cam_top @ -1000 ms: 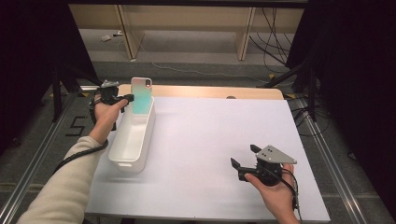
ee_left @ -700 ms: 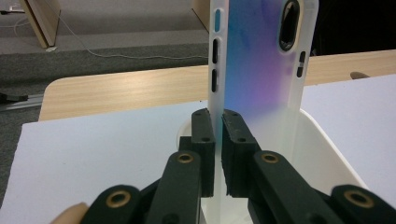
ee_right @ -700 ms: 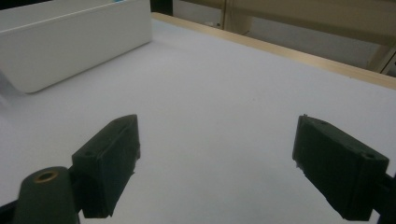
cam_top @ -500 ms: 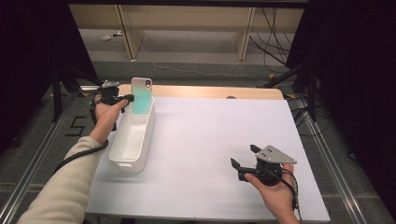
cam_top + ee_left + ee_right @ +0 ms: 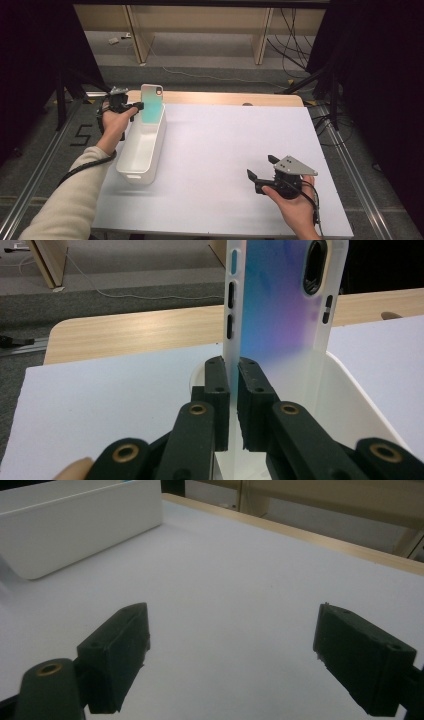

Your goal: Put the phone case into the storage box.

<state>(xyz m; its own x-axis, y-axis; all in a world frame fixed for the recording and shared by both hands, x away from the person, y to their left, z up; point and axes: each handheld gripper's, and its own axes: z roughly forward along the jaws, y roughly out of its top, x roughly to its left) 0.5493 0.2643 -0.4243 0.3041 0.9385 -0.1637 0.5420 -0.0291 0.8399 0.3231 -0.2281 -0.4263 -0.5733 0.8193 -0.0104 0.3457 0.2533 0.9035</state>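
The left gripper [image 5: 232, 377] was clenched on a phone case [image 5: 280, 305], its two black jaws pinching the case's thin side edge with only that edge between the pads. In the high view the same left gripper [image 5: 131, 106] sat at the far end of the white bin [image 5: 131, 165], with the phone case [image 5: 151, 104] standing just over that end of the bin.

The case stood upright, its long axis running straight up from the bin. Its camera cut-out was at the top, and its blue-to-purple back was turned sideways to the jaws, so that the side with the button slots faced the left gripper view. The grip lay low on the case, near its bottom end, and most of the case rose above the jaws. Its lower edge hung inside the bin's walls; whether it touched the bin's floor could not be told.

The right gripper [image 5: 261, 172] rested well apart from the bin, near the table's front edge, its jaws spread wide and released, with bare white table [image 5: 240, 580] between them.
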